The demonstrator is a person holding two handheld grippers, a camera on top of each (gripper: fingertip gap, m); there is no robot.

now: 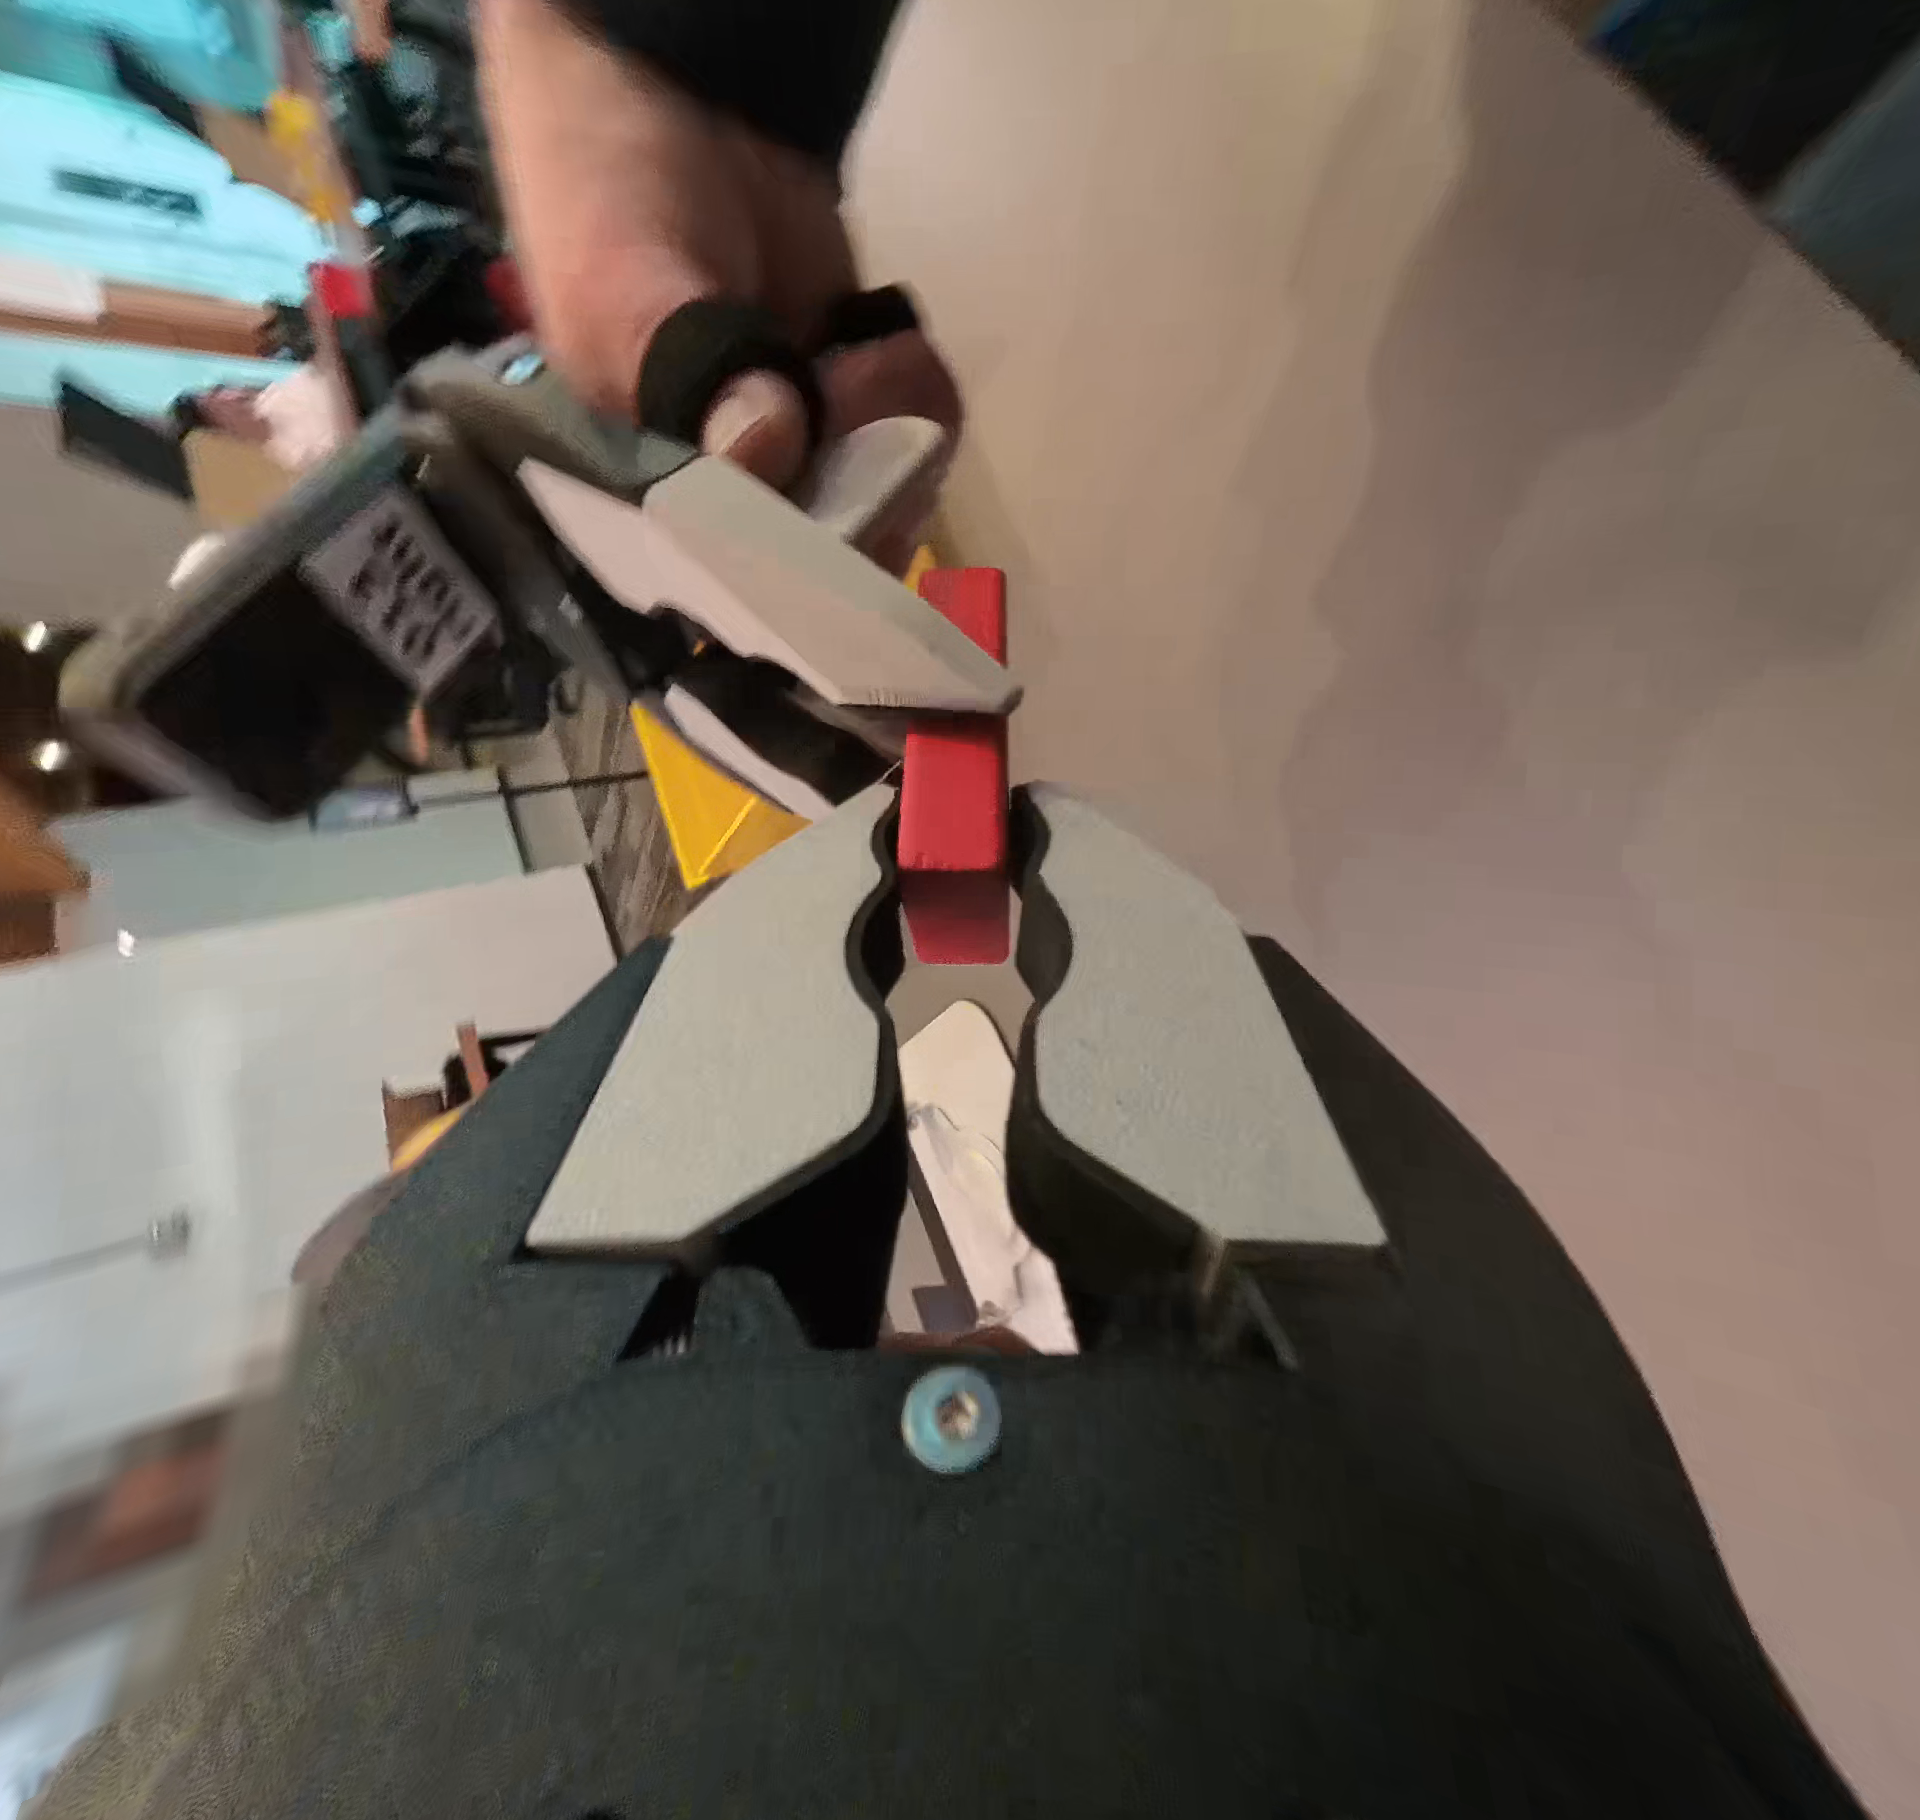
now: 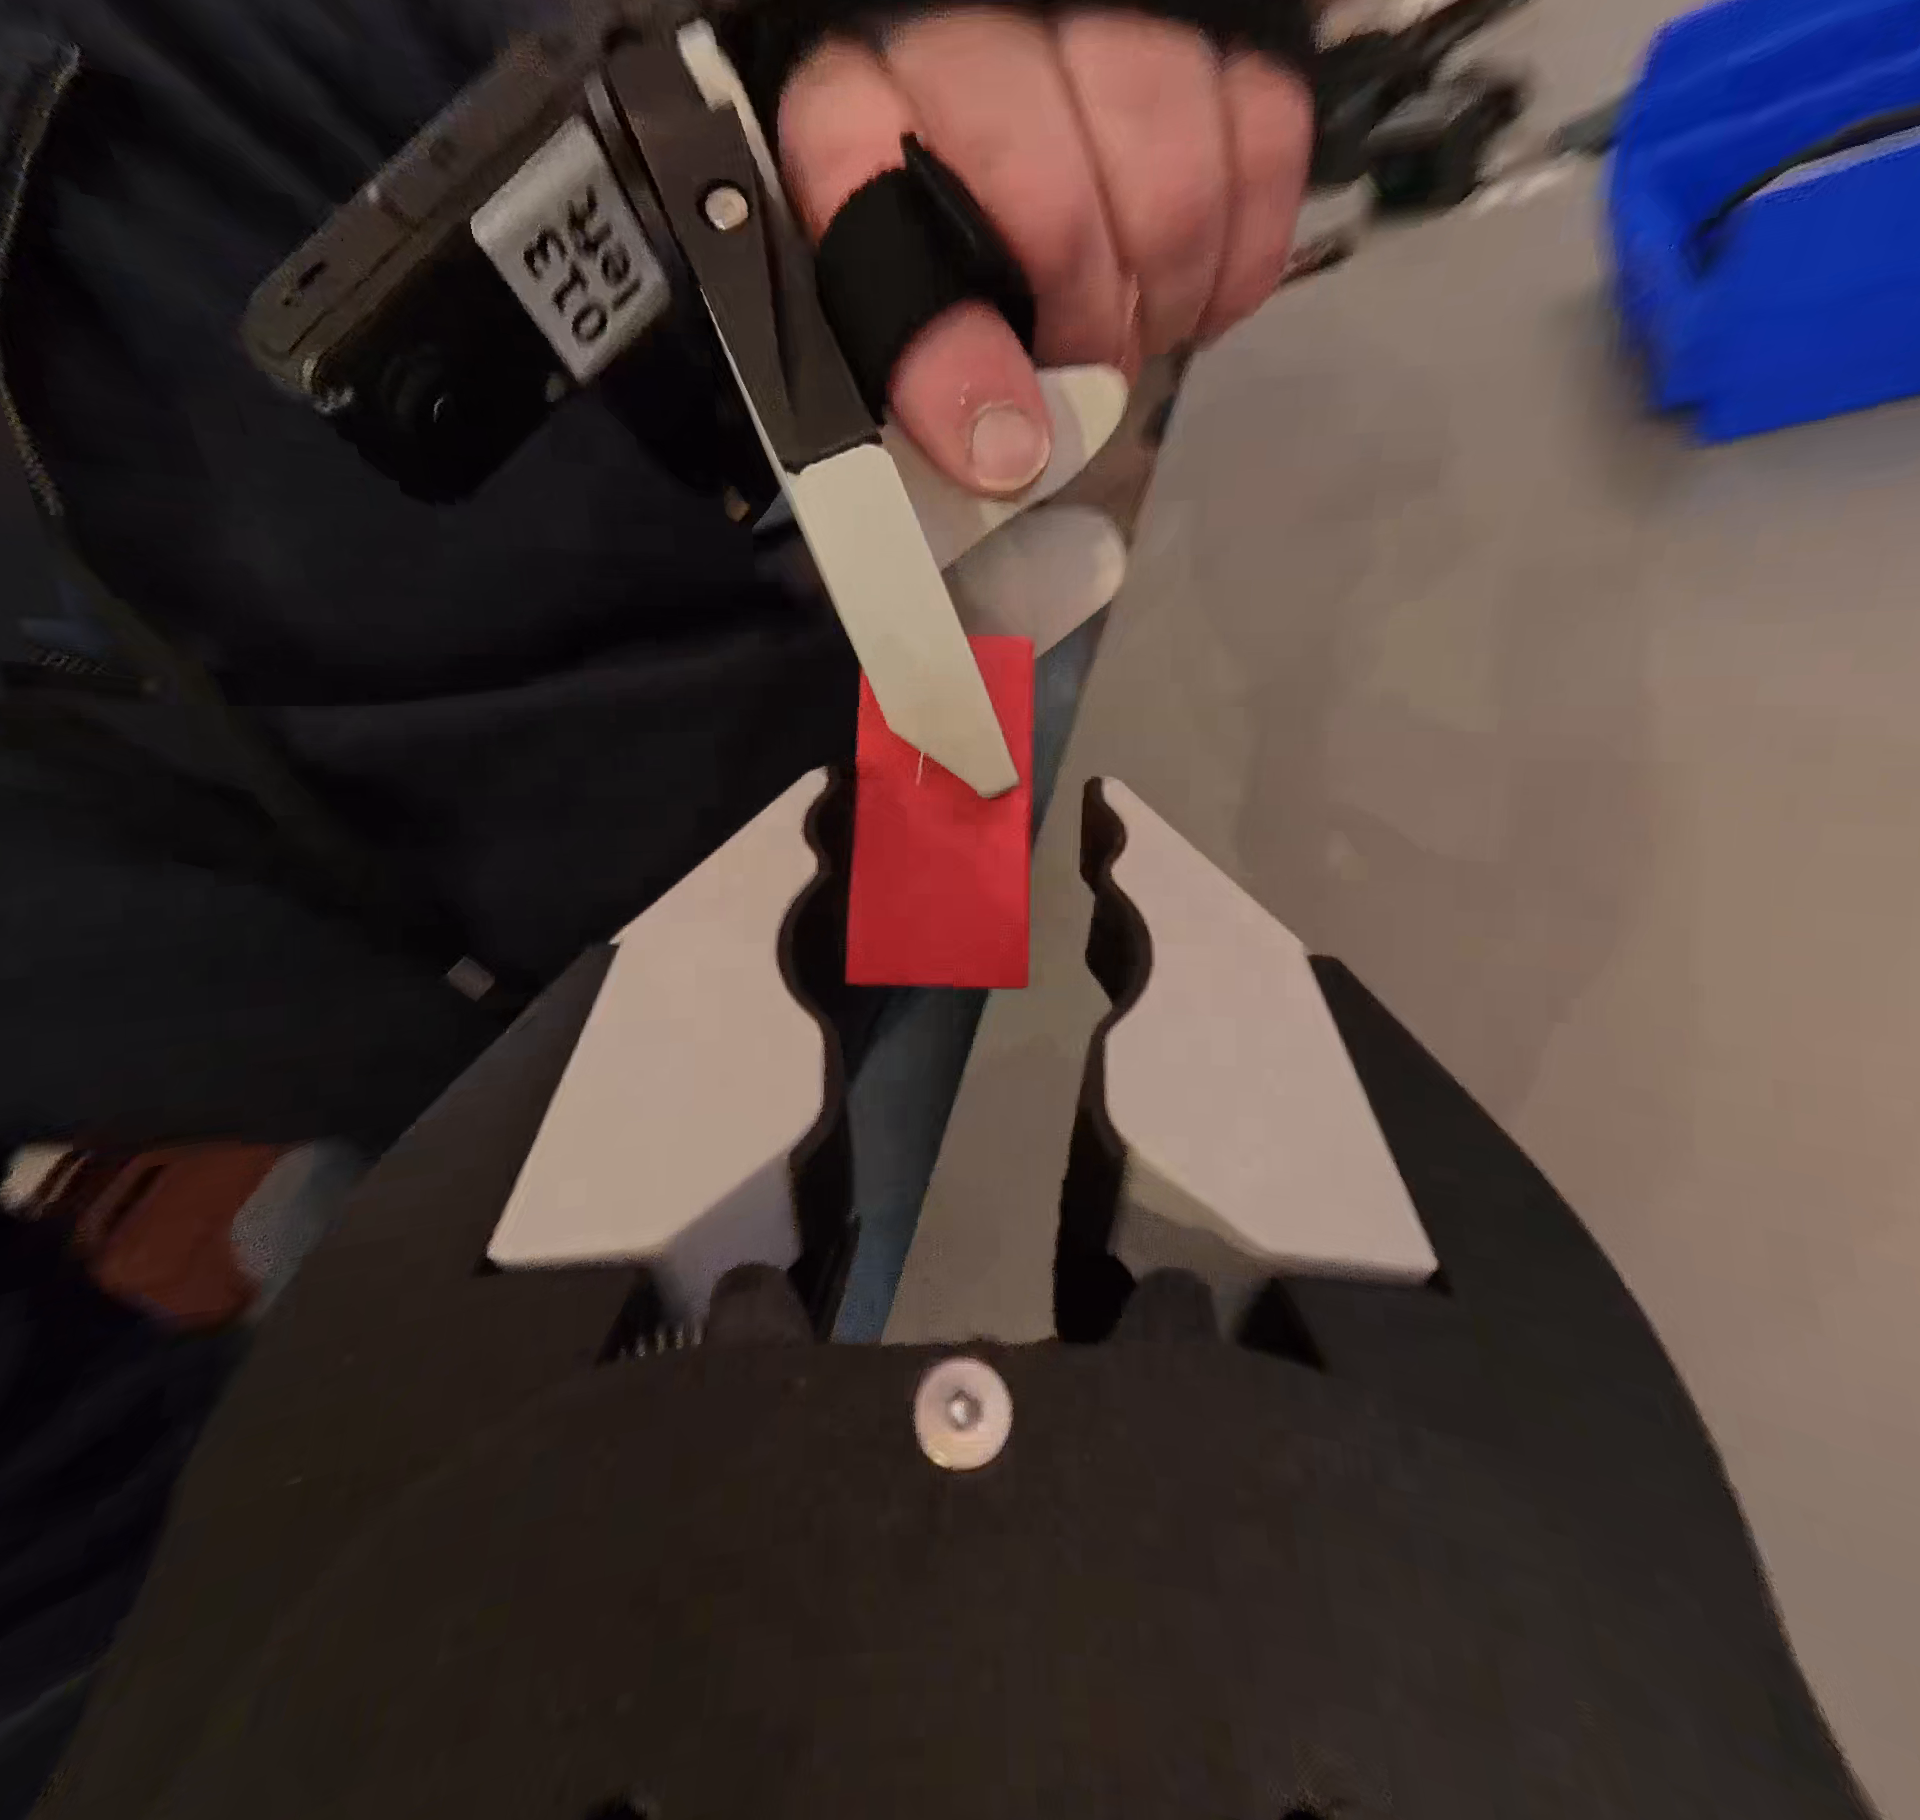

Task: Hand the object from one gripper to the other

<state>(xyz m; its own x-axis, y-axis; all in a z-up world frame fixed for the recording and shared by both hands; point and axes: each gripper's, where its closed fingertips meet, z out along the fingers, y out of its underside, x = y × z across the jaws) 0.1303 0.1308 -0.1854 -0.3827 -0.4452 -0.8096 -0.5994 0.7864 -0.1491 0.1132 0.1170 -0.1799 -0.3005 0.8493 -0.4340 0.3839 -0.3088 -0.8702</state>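
Red block (image 1: 954, 814) pinched near its lower end by the left gripper (image 1: 954, 820), fingers closed on it, held above the grey worktop (image 2: 1455, 835). Right gripper (image 2: 956, 804) straddles the block, fingers open with a gap on 1 side. Advice: centre the block, close the right fully, then release the left.

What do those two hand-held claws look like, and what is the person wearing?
Each claw, left claw and right claw, has a matte black body with a silver screw and two pale grey fingers with wavy inner edges. A black camera block carries a grey label. The person wears black fingerless gloves and dark sleeves.
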